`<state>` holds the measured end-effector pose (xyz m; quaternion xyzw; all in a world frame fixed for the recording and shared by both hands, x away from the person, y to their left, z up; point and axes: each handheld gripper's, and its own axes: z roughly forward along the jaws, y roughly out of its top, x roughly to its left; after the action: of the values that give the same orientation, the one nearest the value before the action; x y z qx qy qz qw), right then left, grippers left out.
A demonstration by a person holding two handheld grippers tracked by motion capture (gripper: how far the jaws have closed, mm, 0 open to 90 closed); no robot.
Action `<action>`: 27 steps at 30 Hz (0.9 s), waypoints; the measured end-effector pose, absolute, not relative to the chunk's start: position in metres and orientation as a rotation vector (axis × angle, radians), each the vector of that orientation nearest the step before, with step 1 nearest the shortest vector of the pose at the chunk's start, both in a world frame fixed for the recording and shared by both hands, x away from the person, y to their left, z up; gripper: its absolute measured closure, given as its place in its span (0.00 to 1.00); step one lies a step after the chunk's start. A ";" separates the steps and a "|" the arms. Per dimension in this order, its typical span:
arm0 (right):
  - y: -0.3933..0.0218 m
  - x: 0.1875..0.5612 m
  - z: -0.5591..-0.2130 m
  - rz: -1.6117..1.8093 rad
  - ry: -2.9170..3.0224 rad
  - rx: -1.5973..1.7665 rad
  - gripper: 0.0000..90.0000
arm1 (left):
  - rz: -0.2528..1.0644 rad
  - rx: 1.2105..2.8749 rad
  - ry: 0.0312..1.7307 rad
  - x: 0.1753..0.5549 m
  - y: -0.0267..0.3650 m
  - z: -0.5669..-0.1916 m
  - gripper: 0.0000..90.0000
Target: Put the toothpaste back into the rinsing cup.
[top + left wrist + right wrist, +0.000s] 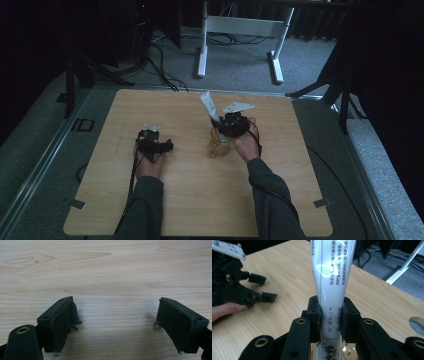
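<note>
- White tube stands clamped between the right claw's pads, its lower end over a clear glass cup just beneath.
- Judgement: keep the tube upright and lower it slowly into the cup.
- Left claw is spread, empty, low over the bench.
- Tube carries Chinese print, too small to read.

A white toothpaste tube with printed text stands nearly upright, tilted slightly, its lower end inside a clear glass cup near the worktop's middle.
</note>
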<state>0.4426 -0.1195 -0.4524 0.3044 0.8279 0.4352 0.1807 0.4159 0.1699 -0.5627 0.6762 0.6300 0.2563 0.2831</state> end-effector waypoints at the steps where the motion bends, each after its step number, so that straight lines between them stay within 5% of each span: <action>1: -0.120 0.442 -0.454 1.227 2.341 0.860 0.81 | 0.688 1.809 1.686 0.416 0.170 -0.563 0.17; 7: -0.124 0.442 -0.464 1.208 2.354 0.876 0.80 | 0.689 1.807 1.686 0.416 0.170 -0.563 0.17; 13: -0.132 0.438 -0.475 1.189 2.370 0.861 0.65 | 0.690 1.804 1.686 0.416 0.170 -0.563 0.17; 27: -0.149 0.434 -0.467 1.253 2.347 0.869 0.47 | 0.689 1.805 1.687 0.416 0.170 -0.563 0.17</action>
<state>0.4342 -0.1489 -0.4670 0.3060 0.8263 0.4410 0.1704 0.4159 0.1696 -0.5629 0.6748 0.6304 0.2576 0.2844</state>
